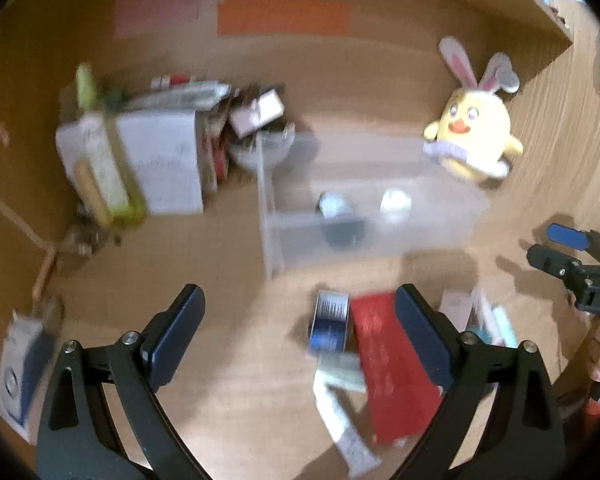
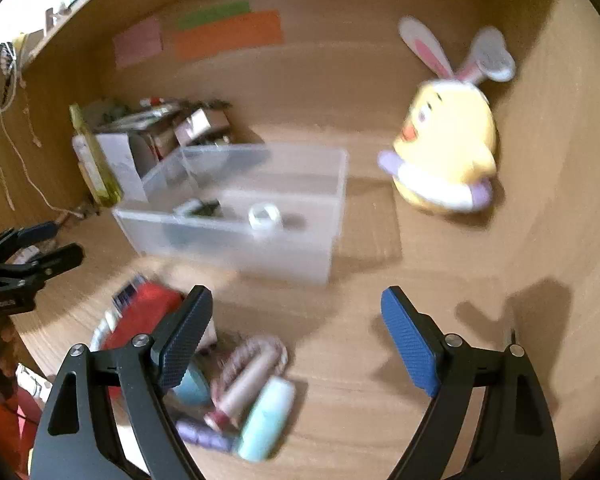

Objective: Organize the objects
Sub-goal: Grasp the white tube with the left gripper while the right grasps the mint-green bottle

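A clear plastic bin (image 1: 420,232) (image 2: 228,248) stands mid-desk with a white tape roll (image 2: 265,216) and a dark item inside. Near the front edge lies a loose pile. It holds a red packet (image 1: 388,364) (image 2: 144,312), a blue box (image 1: 330,322), a white tube (image 1: 344,420), a teal tube (image 2: 266,420) and a pink tube (image 2: 244,388). My left gripper (image 1: 299,294) (image 2: 62,240) hovers open above the blue box and red packet, gripping nothing. My right gripper (image 2: 296,294) (image 1: 548,246) is open over bare wood, right of the pile, with nothing between its fingers.
A yellow chick plush with bunny ears (image 1: 474,136) (image 2: 448,152) sits at the back right beside the bin. Stacked books and boxes (image 1: 160,152) with a green bottle (image 2: 96,160) crowd the back left corner. A white carton (image 1: 20,368) lies at the left. Wooden walls close in behind and on both sides.
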`<act>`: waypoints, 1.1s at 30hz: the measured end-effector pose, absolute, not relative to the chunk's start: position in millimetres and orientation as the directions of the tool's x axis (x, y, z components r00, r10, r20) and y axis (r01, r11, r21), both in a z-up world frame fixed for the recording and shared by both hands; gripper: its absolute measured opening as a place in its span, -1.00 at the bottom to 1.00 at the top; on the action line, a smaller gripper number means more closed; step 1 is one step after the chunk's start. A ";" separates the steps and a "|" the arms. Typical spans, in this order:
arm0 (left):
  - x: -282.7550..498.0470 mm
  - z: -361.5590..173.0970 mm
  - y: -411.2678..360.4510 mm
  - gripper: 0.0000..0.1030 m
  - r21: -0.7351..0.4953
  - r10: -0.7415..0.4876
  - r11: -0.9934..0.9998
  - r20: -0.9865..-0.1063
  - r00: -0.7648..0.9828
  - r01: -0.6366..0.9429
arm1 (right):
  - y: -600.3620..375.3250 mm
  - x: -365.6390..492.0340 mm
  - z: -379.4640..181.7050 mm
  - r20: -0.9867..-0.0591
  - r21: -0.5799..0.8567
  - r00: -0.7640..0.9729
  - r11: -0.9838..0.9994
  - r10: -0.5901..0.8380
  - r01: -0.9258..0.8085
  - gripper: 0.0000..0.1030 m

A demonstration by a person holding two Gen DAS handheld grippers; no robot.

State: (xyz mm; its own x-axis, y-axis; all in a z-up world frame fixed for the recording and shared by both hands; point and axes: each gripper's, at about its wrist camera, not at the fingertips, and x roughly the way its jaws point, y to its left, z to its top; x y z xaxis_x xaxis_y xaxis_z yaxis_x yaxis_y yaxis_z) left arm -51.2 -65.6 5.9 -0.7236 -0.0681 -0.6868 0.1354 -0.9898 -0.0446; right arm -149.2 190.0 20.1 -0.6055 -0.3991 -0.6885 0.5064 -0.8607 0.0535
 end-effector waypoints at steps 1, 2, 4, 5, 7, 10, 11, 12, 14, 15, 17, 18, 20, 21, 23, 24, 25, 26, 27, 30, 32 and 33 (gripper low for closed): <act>-47.5 -0.3 -67.1 0.88 -0.050 -0.069 -0.988 -0.696 -0.714 0.144 | 193.2 -146.5 11.7 -0.700 0.057 -0.597 -0.865 -0.391 0.499 0.64; -42.6 -7.5 -68.6 0.88 -0.053 -0.071 -0.987 -0.707 -0.704 0.153 | 195.4 -145.3 5.1 -0.708 0.064 -0.589 -0.867 -0.388 0.494 0.64; -34.8 -22.2 -72.4 0.88 -0.058 -0.082 -0.982 -0.728 -0.681 0.180 | 199.3 -141.7 -7.9 -0.729 0.076 -0.569 -0.871 -0.381 0.485 0.64; -32.3 -27.3 -73.7 0.87 -0.060 -0.085 -0.980 -0.737 -0.671 0.190 | 200.9 -139.6 -13.9 -0.737 0.080 -0.562 -0.874 -0.376 0.479 0.64; -24.4 -38.9 -76.1 0.87 -0.078 -0.076 -0.976 -0.753 -0.653 0.203 | 205.2 -136.6 -23.4 -0.747 0.089 -0.552 -0.879 -0.370 0.469 0.64; -17.0 -46.9 -72.4 0.85 -0.091 -0.061 -0.975 -0.761 -0.645 0.201 | 208.8 -131.6 -33.2 -0.757 0.099 -0.538 -0.879 -0.371 0.467 0.64; -14.9 -49.2 -69.1 0.77 -0.090 -0.057 -0.977 -0.764 -0.643 0.193 | 209.0 -130.5 -35.8 -0.761 0.100 -0.532 -0.878 -0.371 0.469 0.64; -14.1 -50.1 -66.9 0.67 -0.086 -0.057 -0.978 -0.766 -0.640 0.190 | 208.7 -129.3 -38.2 -0.765 0.099 -0.528 -0.877 -0.370 0.470 0.63; -13.2 -53.6 -61.1 0.58 -0.079 -0.053 -0.981 -0.774 -0.631 0.179 | 208.2 -127.9 -42.6 -0.771 0.096 -0.521 -0.876 -0.366 0.473 0.61; -12.2 -57.1 -58.5 0.53 -0.077 -0.050 -0.982 -0.780 -0.624 0.175 | 208.0 -127.3 -43.9 -0.773 0.096 -0.517 -0.874 -0.367 0.476 0.61; -11.6 -62.9 -55.9 0.42 -0.073 -0.049 -0.982 -0.789 -0.612 0.172 | 208.0 -126.3 -46.6 -0.776 0.095 -0.514 -0.872 -0.367 0.480 0.61; -10.5 -63.0 -55.1 0.39 -0.056 -0.066 -0.983 -0.784 -0.617 0.176 | 208.0 -125.9 -47.7 -0.776 0.091 -0.514 -0.871 -0.366 0.482 0.60; -8.7 -63.4 -53.8 0.27 -0.035 -0.087 -0.983 -0.781 -0.618 0.182 | 206.9 -125.3 -49.2 -0.777 0.076 -0.517 -0.870 -0.358 0.488 0.49; -7.3 -63.3 -54.3 0.18 -0.032 -0.091 -0.982 -0.777 -0.623 0.184 | 206.4 -125.7 -50.0 -0.779 0.074 -0.515 -0.868 -0.357 0.491 0.38; -6.1 -63.5 -55.5 0.00 -0.023 -0.102 -0.982 -0.769 -0.630 0.187 | 206.8 -126.1 -51.8 -0.781 0.077 -0.509 -0.864 -0.362 0.497 0.19; -5.7 -63.6 -55.7 -0.17 -0.011 -0.115 -0.982 -0.764 -0.635 0.191 | 206.5 -125.7 -51.7 -0.777 0.065 -0.519 -0.866 -0.355 0.496 0.11; -5.4 -63.8 -55.5 -0.24 -0.002 -0.123 -0.981 -0.760 -0.638 0.192 | 206.0 -125.3 -52.3 -0.776 0.056 -0.524 -0.866 -0.351 0.497 -0.02; -5.1 -63.7 -55.4 -0.39 0.001 -0.123 -0.982 -0.756 -0.643 0.187 | 205.4 -124.5 -52.3 -0.773 0.041 -0.533 -0.866 -0.343 0.498 -0.08; -5.8 -63.8 -55.6 -0.55 -0.001 -0.122 -0.982 -0.755 -0.644 0.187 | 204.9 -123.6 -52.5 -0.771 0.030 -0.541 -0.867 -0.336 0.497 -0.24; -7.3 -63.9 -58.1 -0.70 0.001 -0.127 -0.981 -0.752 -0.647 0.192 | 204.7 -123.1 -52.2 -0.766 0.007 -0.555 -0.868 -0.324 0.497 -0.55; -7.9 -63.2 -60.9 -0.70 -0.014 -0.116 -0.981 -0.752 -0.649 0.192 | 207.2 -125.1 -52.1 -0.764 0.016 -0.556 -0.871 -0.328 0.491 -0.55; -7.9 -61.8 -62.3 -0.70 -0.013 -0.122 -0.980 -0.749 -0.651 0.199 | 208.7 -126.4 -51.7 -0.762 0.021 -0.558 -0.874 -0.328 0.486 -0.55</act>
